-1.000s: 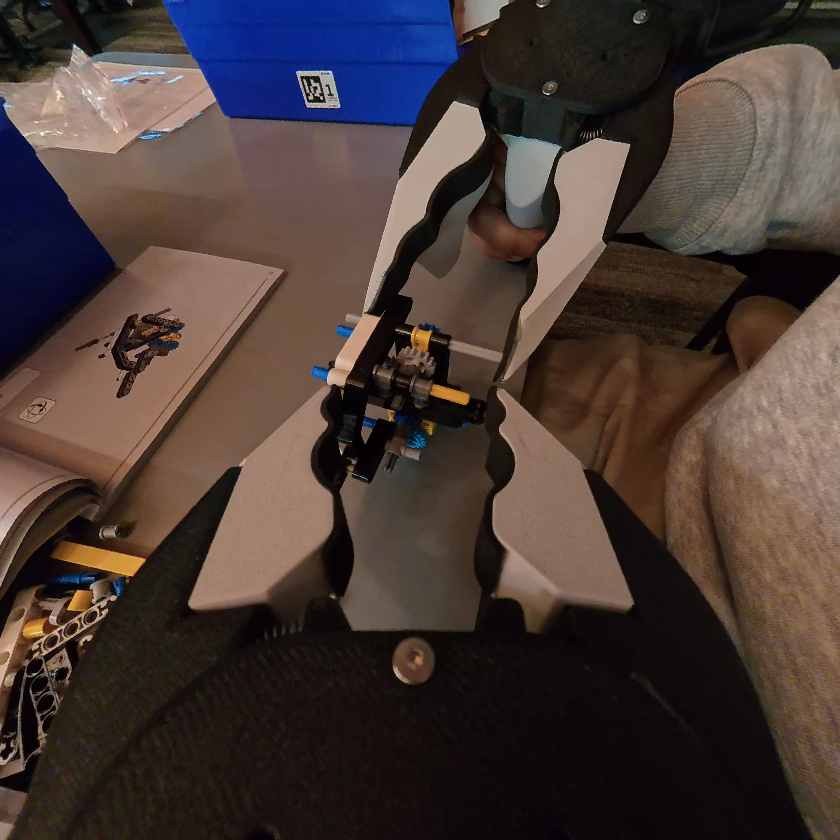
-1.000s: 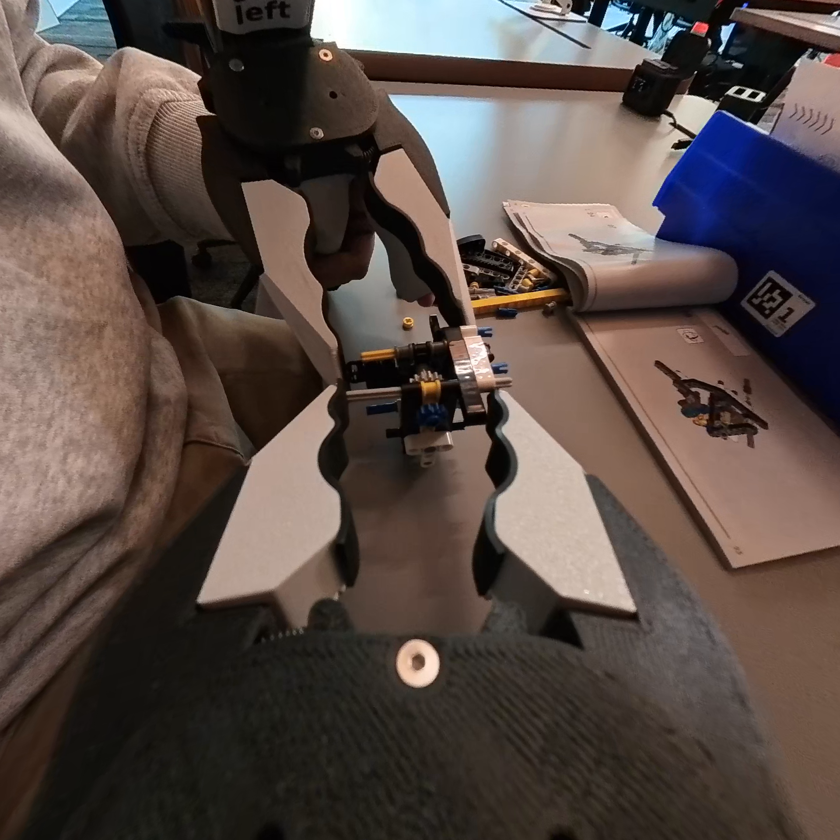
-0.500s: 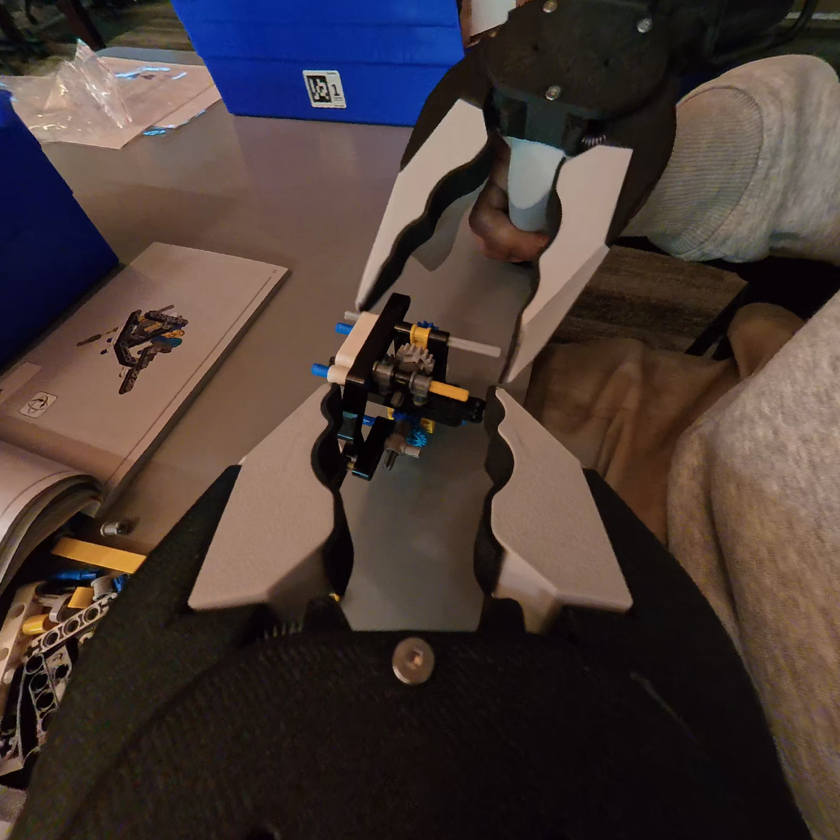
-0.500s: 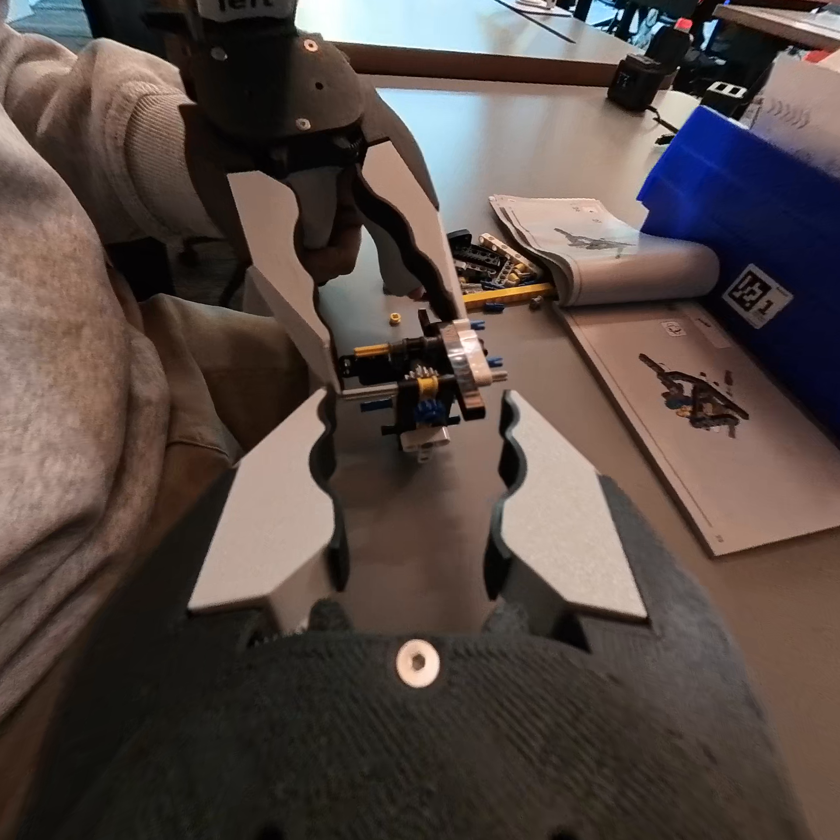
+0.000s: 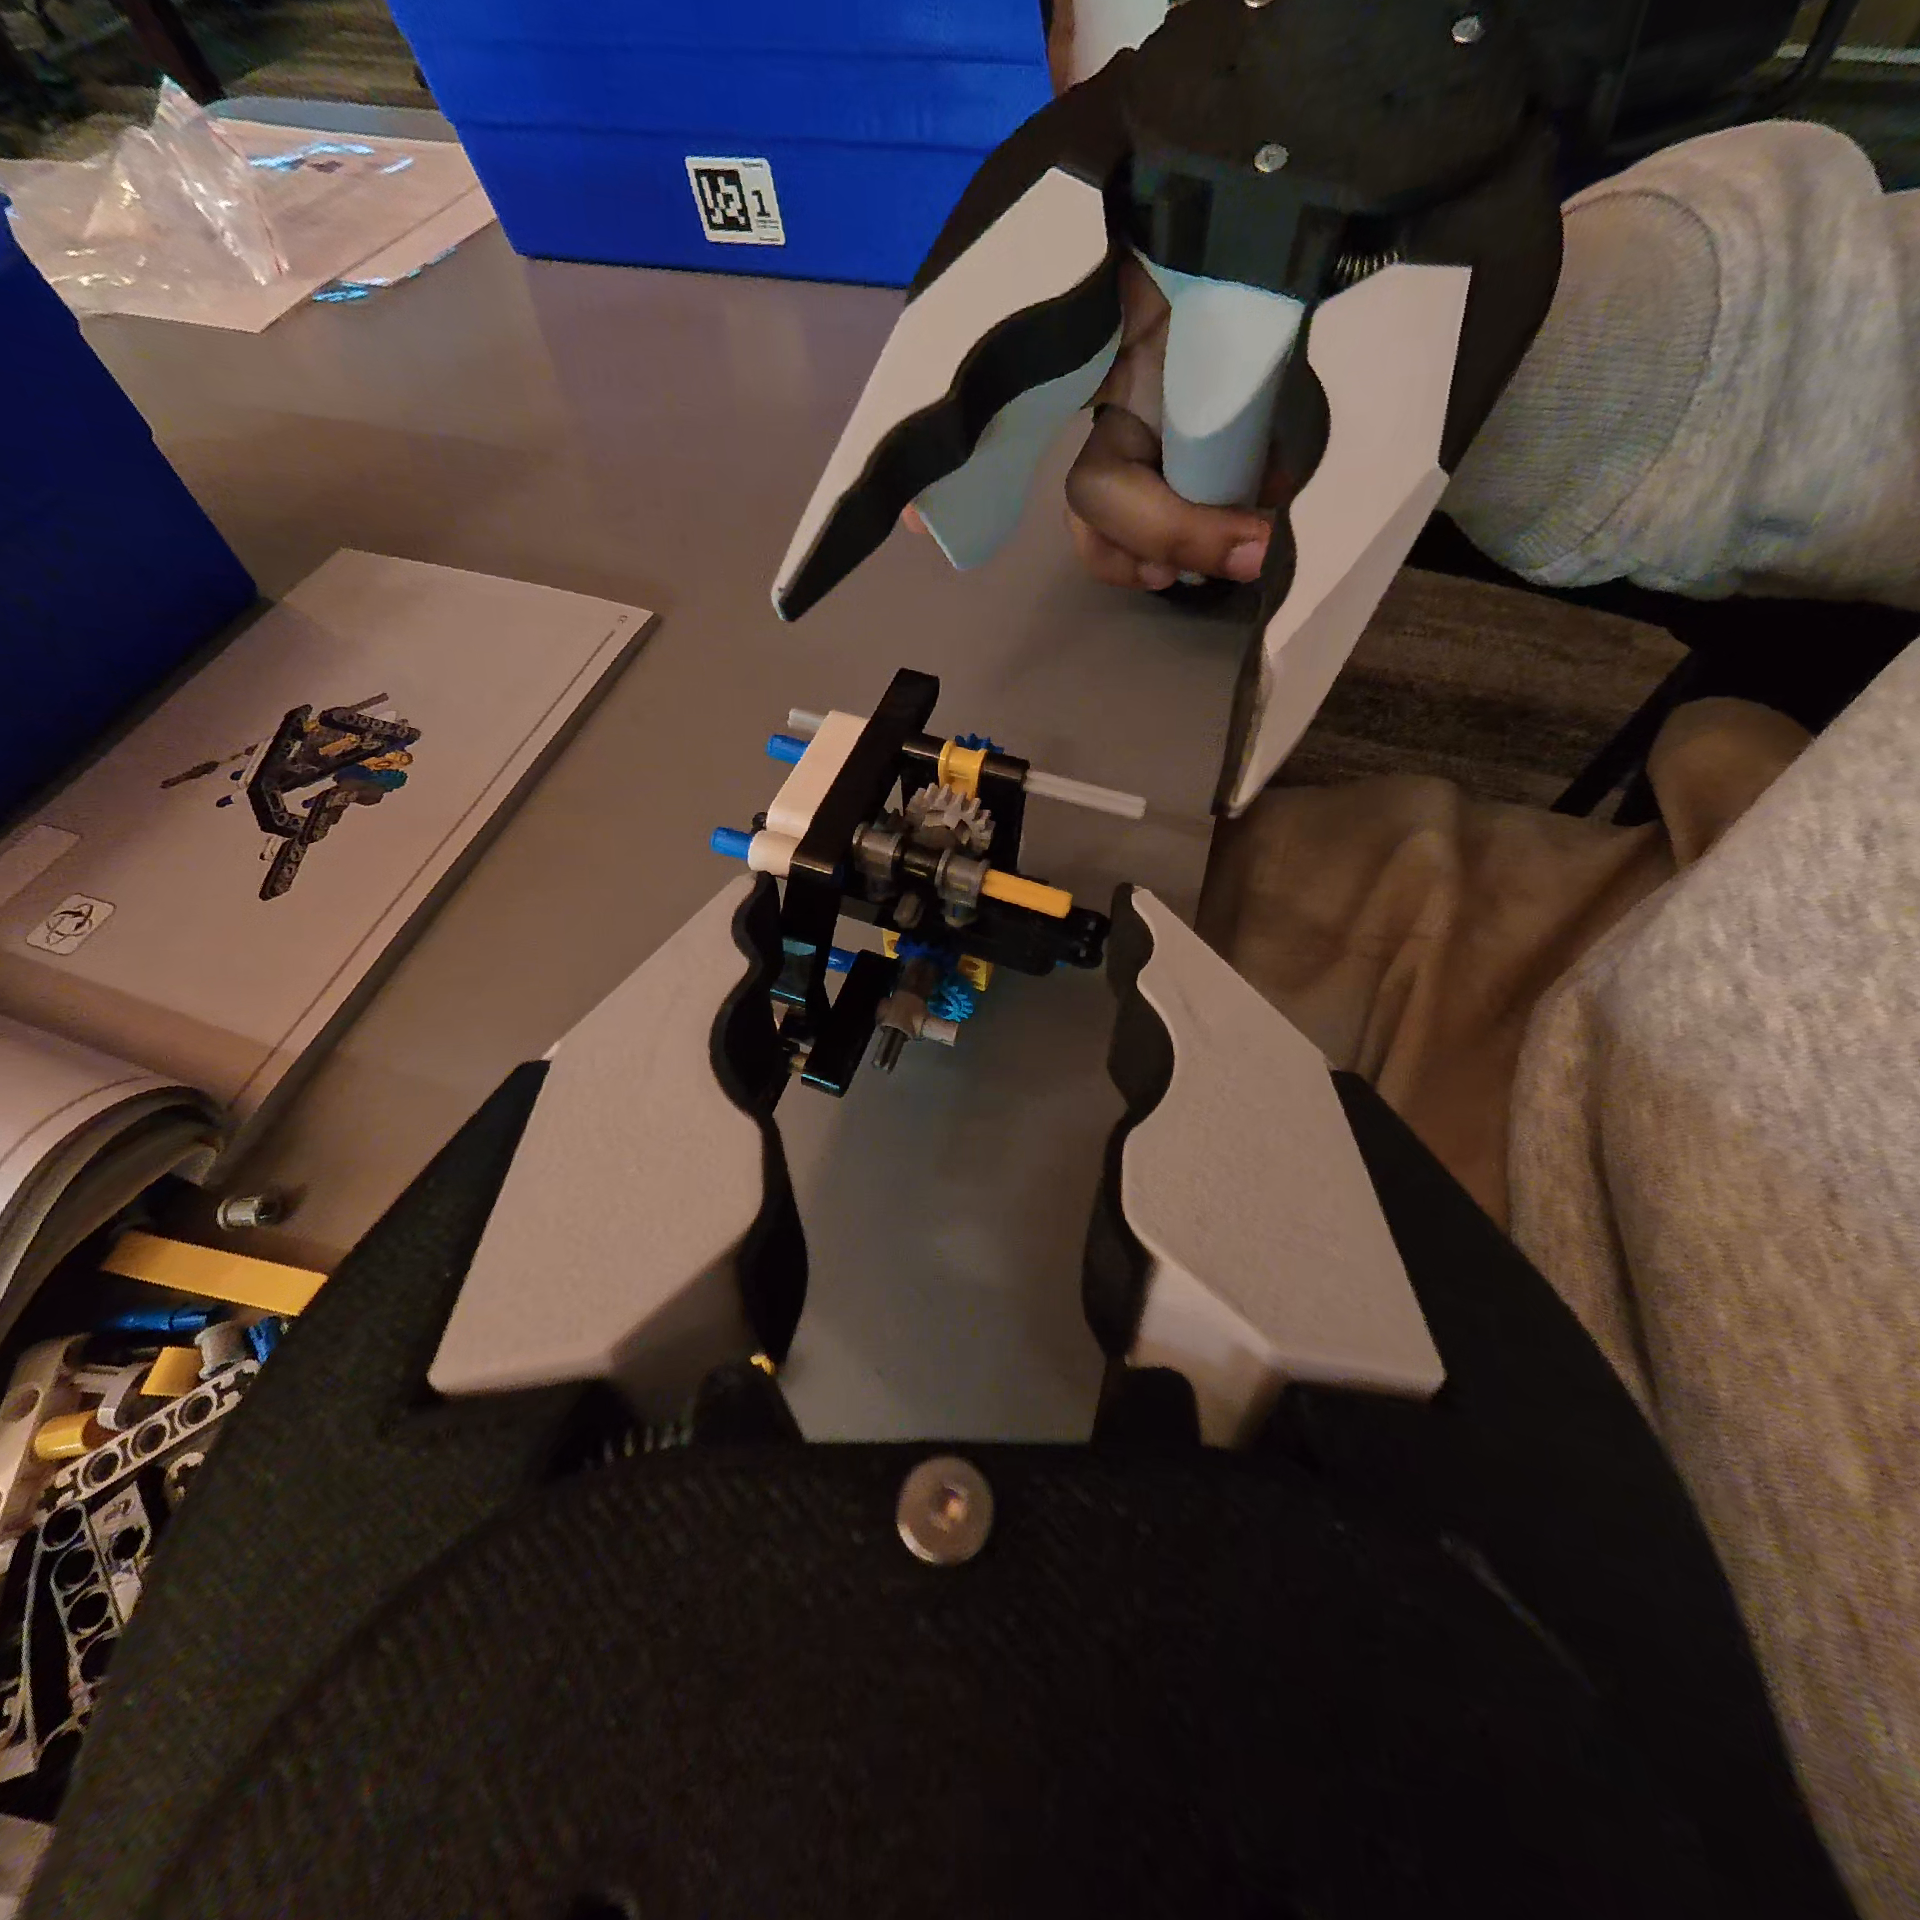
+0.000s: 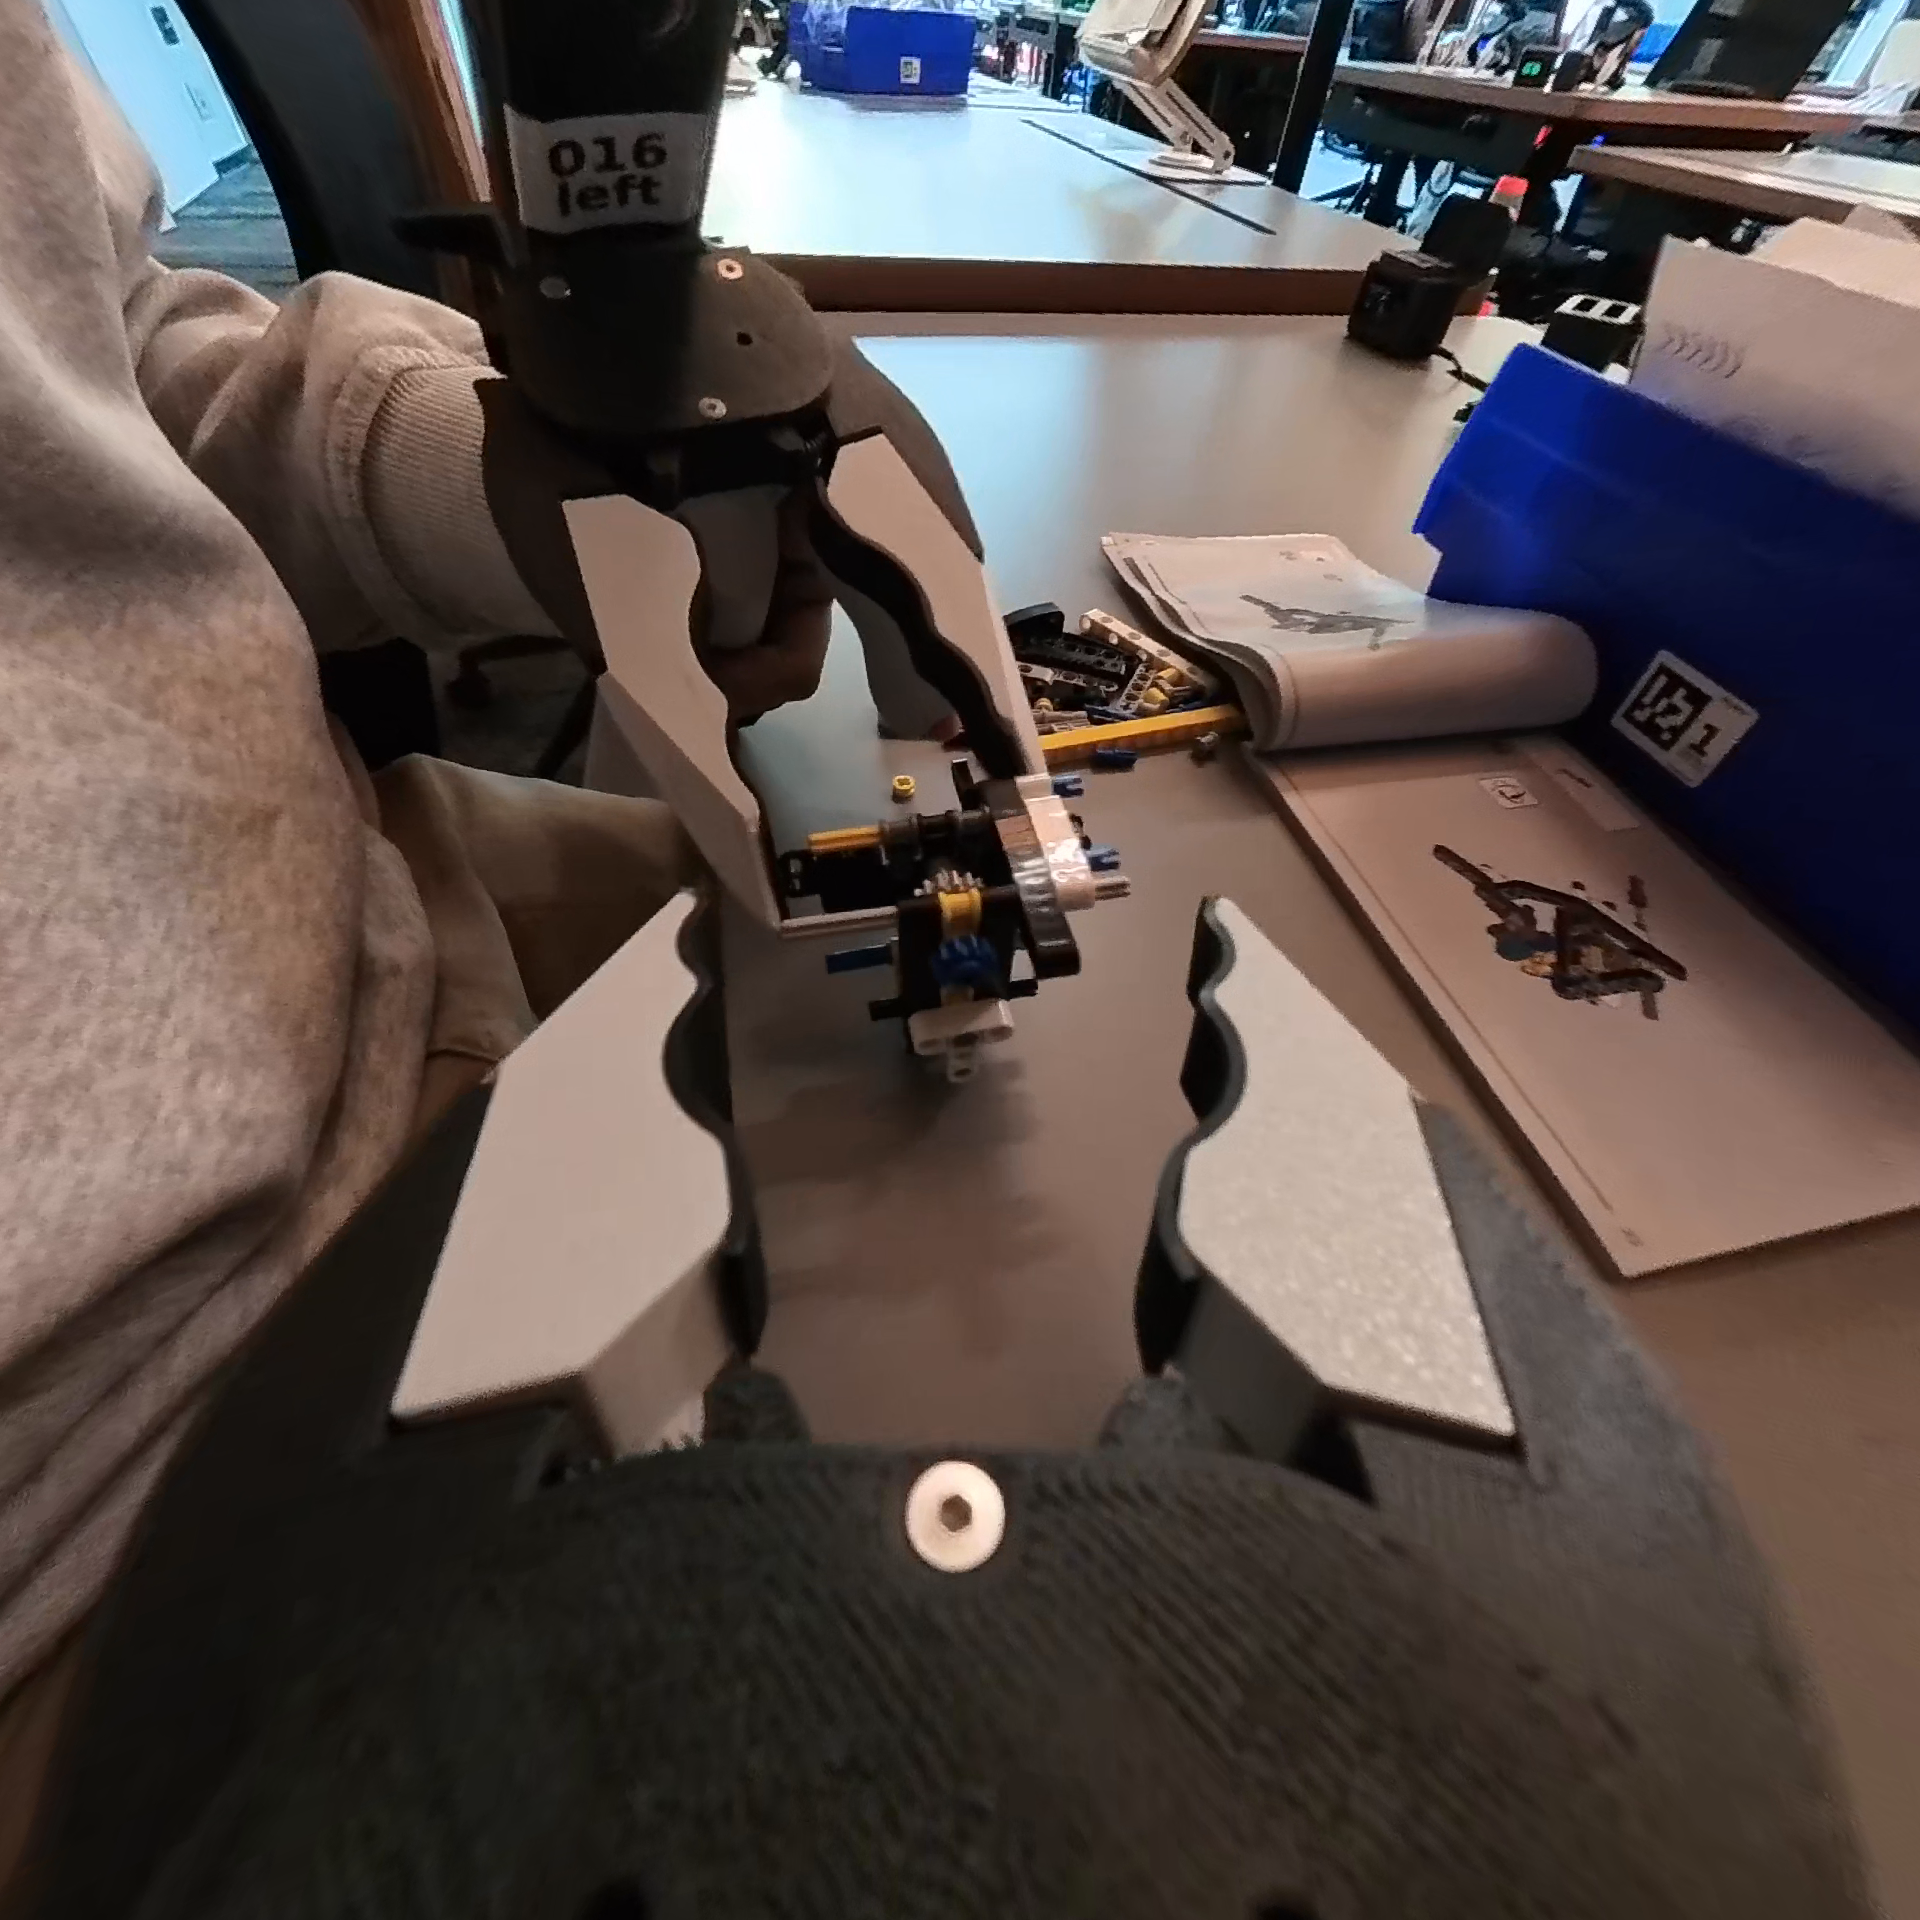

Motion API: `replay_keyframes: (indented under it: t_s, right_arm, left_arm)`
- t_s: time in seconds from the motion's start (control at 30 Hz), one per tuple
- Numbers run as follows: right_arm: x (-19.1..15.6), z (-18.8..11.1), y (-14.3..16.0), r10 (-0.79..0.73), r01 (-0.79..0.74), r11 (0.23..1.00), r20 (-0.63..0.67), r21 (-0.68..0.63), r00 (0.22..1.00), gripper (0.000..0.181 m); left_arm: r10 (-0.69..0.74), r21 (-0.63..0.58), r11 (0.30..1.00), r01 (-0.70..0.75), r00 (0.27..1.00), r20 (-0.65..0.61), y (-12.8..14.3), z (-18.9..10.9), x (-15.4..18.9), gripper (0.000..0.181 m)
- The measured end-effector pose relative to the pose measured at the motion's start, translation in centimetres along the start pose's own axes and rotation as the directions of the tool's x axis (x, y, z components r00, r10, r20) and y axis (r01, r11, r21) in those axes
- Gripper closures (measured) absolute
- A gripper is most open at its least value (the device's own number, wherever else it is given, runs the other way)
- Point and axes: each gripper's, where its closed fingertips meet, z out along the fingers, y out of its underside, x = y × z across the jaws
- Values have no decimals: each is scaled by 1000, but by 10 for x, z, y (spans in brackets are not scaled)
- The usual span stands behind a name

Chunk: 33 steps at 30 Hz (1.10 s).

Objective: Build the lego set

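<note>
Gripping the black-framed gear assembly (image 5: 904,883) by its ends, the left gripper (image 5: 935,914) clamps it just above the grey table (image 5: 623,436) in the left wrist view, while the right gripper (image 5: 1018,707) at twelve o'clock, which pinched the same assembly a second ago, now hangs spread and clear of it. From the right wrist view, the right gripper (image 6: 951,914) stands wide apart with the assembly beyond its tips at twelve o'clock and the open instruction booklet (image 6: 1558,997) at three o'clock, so the handover looks finished and the right gripper is free to fetch another part.
</note>
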Motion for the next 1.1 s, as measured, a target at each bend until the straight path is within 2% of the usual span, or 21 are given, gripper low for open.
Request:
replay_keyframes:
  t_s: [0.23,0.53,1.1]
  right_arm:
    - [-4,1,2,-5,6,1000,24,-14,1000,102]
    - [-8,8,9,-27,30,997,37,-66,999,103]
    - [-10,11,10,-88,89,993,9,-83,996,105]
  left_arm:
    - [0,0,1000,0,1000,-3,0,0,0,119]
    - [6,-1,1000,-6,1000,-3,0,0,1,119]
    - [5,-2,1000,-5,1000,-7,0,0,1,119]
